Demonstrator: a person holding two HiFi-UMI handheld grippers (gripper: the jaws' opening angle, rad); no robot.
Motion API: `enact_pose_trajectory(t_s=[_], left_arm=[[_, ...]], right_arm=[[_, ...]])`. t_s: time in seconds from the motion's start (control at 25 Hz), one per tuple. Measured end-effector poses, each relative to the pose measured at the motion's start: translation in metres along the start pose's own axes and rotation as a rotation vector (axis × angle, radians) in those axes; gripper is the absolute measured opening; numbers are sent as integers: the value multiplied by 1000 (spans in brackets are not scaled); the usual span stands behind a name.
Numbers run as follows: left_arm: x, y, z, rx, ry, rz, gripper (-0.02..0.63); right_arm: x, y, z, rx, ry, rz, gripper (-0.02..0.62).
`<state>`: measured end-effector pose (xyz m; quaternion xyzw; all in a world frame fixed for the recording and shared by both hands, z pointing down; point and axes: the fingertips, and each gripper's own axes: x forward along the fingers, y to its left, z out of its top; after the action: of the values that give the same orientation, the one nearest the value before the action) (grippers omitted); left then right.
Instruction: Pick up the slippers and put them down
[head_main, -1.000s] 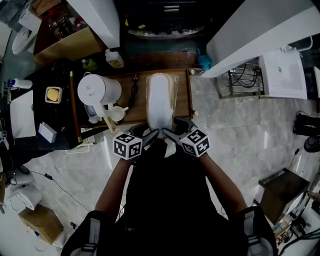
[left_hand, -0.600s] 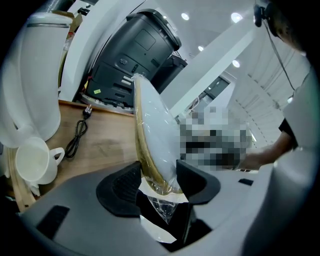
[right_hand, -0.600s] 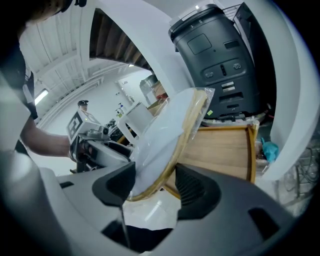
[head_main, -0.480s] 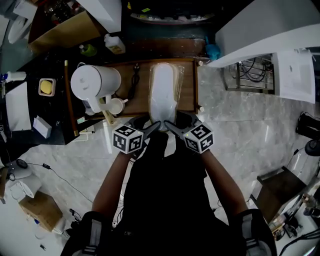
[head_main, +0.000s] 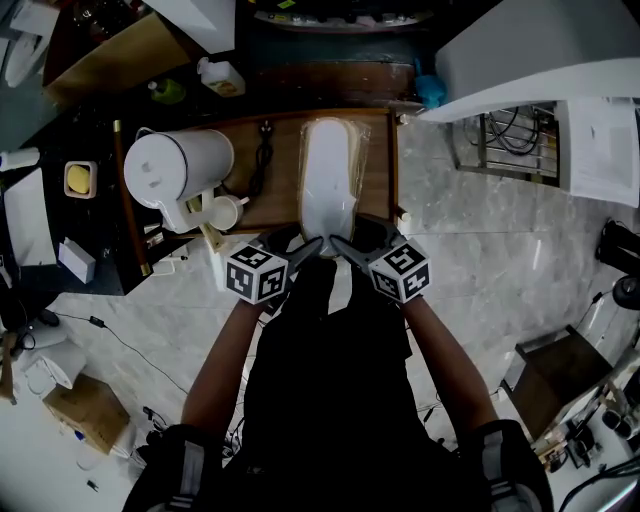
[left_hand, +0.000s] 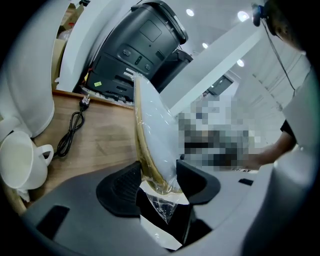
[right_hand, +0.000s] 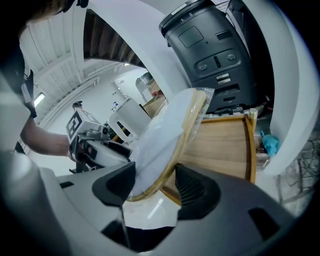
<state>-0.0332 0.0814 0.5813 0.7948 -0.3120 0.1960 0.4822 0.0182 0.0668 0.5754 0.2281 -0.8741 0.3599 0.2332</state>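
Both grips are unchanged from a second ago: my left tongs (head_main: 306, 252) and right tongs (head_main: 349, 250) still pinch the near end of the plastic-wrapped slippers (head_main: 330, 180), which stretch ahead over the wooden tray (head_main: 276, 195), with the kettle (head_main: 175, 170) off to the left.

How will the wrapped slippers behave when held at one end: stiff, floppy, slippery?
Probably fairly stiff and light: the slippers jut out straight from the left tool and the right tool. Their glossy plastic wrap may slip.
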Motion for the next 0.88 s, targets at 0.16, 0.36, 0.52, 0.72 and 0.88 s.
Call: enact_pose_trajectory(t_s=[0.16, 0.36, 0.52, 0.72, 0.88], left_arm=[[8, 6, 0, -13, 7, 9, 225], [16, 14, -2, -24, 16, 20, 225], [21, 20, -2, -28, 22, 28, 225], [29, 29, -5, -44, 35, 36, 225], [35, 36, -5, -72, 34, 41, 225]], right_arm=[[5, -9, -3, 6, 7, 5, 255], [12, -18, -7, 19, 15, 13, 255], [18, -24, -9, 32, 21, 14, 255], [26, -32, -13, 31, 39, 9, 255], [32, -38, -13, 29, 54, 13, 255]])
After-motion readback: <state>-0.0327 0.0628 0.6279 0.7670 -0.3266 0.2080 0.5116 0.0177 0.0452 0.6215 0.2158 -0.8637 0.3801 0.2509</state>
